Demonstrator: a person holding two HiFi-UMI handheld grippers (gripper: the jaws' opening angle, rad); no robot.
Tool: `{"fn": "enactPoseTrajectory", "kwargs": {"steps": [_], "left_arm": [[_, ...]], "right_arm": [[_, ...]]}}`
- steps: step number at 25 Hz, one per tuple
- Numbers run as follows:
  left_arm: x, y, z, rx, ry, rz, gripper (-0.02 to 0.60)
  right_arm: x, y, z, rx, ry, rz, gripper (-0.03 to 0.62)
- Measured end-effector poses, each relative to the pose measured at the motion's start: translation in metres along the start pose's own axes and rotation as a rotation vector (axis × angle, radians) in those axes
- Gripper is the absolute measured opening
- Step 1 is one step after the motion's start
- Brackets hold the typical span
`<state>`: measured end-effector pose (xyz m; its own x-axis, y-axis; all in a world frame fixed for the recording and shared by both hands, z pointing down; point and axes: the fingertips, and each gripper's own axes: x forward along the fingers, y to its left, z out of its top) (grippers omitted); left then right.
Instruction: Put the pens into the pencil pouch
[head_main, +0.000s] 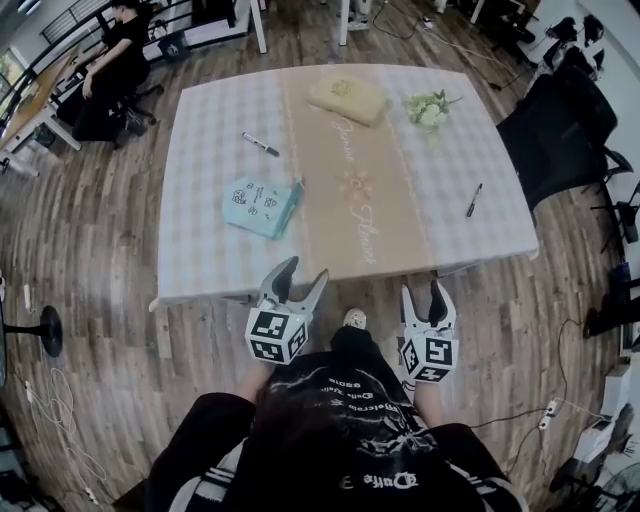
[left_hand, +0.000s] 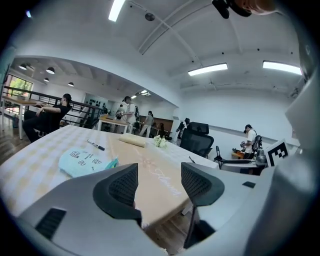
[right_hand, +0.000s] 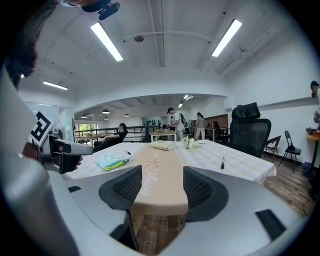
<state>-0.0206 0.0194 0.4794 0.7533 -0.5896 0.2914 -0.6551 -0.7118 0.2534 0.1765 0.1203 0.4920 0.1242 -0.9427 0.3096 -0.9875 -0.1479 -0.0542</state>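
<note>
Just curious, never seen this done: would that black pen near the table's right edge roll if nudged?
Likely light and stiff: the pen is thin and straight. It looks round, so a sideways nudge may roll it, though the tablecloth could slow it. Near the edge, it might fall.

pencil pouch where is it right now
In the head view, the pouch lies on the left half of the table, right beside the beige runner, with a pen farther back on the same side.
</note>
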Motion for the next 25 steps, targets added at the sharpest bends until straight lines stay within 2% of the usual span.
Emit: {"fn": "enactPoseTrajectory", "kwargs": {"steps": [5, 14, 25], "left_arm": [[0.054, -0.013, 0.014, -0.001, 0.003, -0.002, 0.282], [0.132, -0.044, 0.029, -0.003, 0.004, 0.005, 0.283], [0.191, -0.075, 0.032, 0.020, 0.020, 0.005, 0.282]], "right_arm": [[0.039, -0.038, 0.010, -0.002, 0.016, 0.030, 0.261], [0.076, -0.114, 0.023, 0.014, 0.020, 0.024, 0.256], [0.103, -0.178, 0.027, 0.034, 0.029, -0.001, 0.244]]}}
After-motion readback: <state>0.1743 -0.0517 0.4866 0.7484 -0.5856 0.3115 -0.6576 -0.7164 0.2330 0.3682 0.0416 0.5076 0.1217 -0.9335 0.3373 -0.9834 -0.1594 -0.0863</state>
